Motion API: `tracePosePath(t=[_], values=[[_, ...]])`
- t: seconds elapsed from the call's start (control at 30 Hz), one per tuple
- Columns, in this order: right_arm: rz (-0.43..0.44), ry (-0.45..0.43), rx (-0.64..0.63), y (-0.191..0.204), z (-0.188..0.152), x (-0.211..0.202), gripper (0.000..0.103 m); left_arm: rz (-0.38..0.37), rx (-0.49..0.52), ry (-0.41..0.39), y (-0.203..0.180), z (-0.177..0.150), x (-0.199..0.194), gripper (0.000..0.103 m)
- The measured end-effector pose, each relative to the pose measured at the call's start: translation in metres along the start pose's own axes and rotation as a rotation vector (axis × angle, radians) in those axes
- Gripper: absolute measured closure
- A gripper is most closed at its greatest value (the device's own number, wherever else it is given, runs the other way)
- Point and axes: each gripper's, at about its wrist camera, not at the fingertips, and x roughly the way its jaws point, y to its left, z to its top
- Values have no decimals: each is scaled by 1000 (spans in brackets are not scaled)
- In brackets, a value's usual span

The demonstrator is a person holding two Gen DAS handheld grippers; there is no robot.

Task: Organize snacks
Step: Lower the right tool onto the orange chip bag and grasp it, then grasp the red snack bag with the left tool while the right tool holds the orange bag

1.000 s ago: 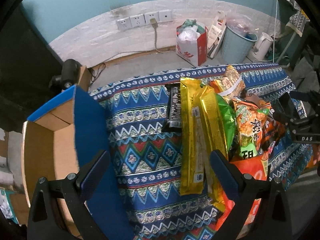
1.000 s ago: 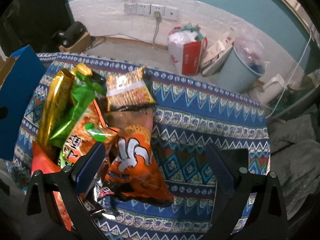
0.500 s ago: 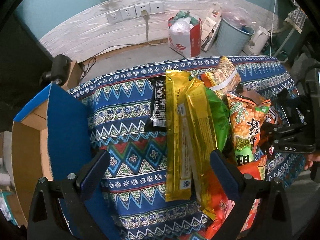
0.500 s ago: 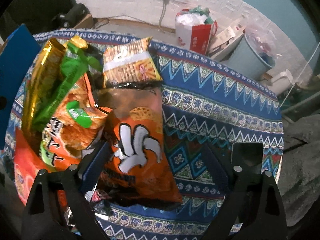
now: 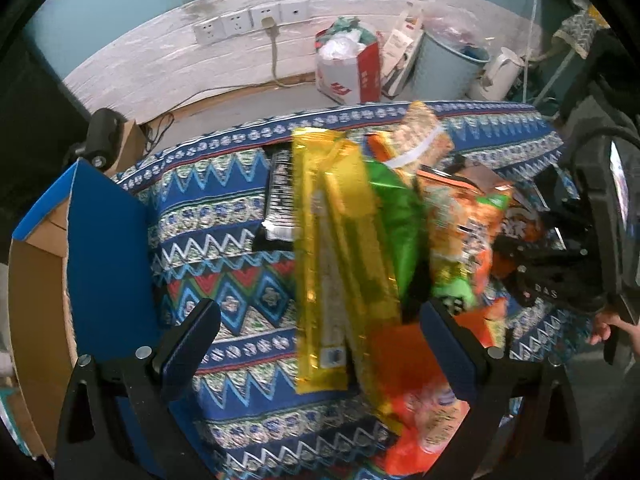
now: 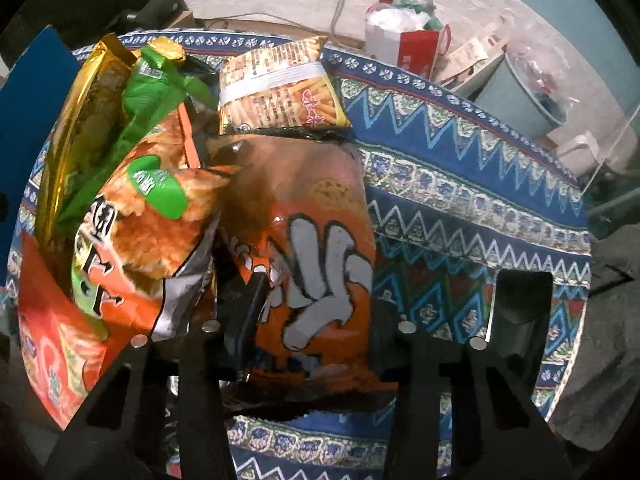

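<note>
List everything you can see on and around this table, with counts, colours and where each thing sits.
gold foil packs: two, gold, left of the pile
green foil bag: one, beside the gold packs
black wrapped bar: one, partly under the gold packs
orange paw-print bag: one, right of the pile
orange-and-green cracker bag: one, mid pile
yellow fries-print bag: one, far edge
orange-red large bag: one, near edge
patterned blue tablecloth: one, under everything
blue-flapped cardboard box: one, left of the table
red-and-white paper bag: one, floor
pale blue bin: one, floor
left gripper: open, over the gold packs
right gripper: open, straddling the paw-print bag
</note>
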Motion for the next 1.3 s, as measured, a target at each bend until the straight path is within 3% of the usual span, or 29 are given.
tracePosePath(t=[0.23, 0.5, 0.63, 0.9, 1.13, 1.23, 1.3], values=[[-36, -12, 96, -21, -22, -11, 64, -36, 14, 36, -27, -22, -5, 2], [-43, -42, 142, -33, -54, -32, 63, -69, -62, 117, -50, -45, 2, 2], [-44, -56, 154, -35, -70, -40, 64, -16, -50, 127, -63, -53, 9, 2], [-47, -90, 195, -40, -97, -60, 63, 23, -21, 149, -83, -54, 25, 2], [-33, -100, 189, -37, -102, -64, 63, 11, 33, 159, -96, -55, 39, 2], [-33, -101, 183, -37, -99, -62, 63, 7, 67, 145, -99, -58, 41, 9], [-32, -101, 179, -37, -97, -61, 63, 5, 92, 130, -100, -59, 40, 24]])
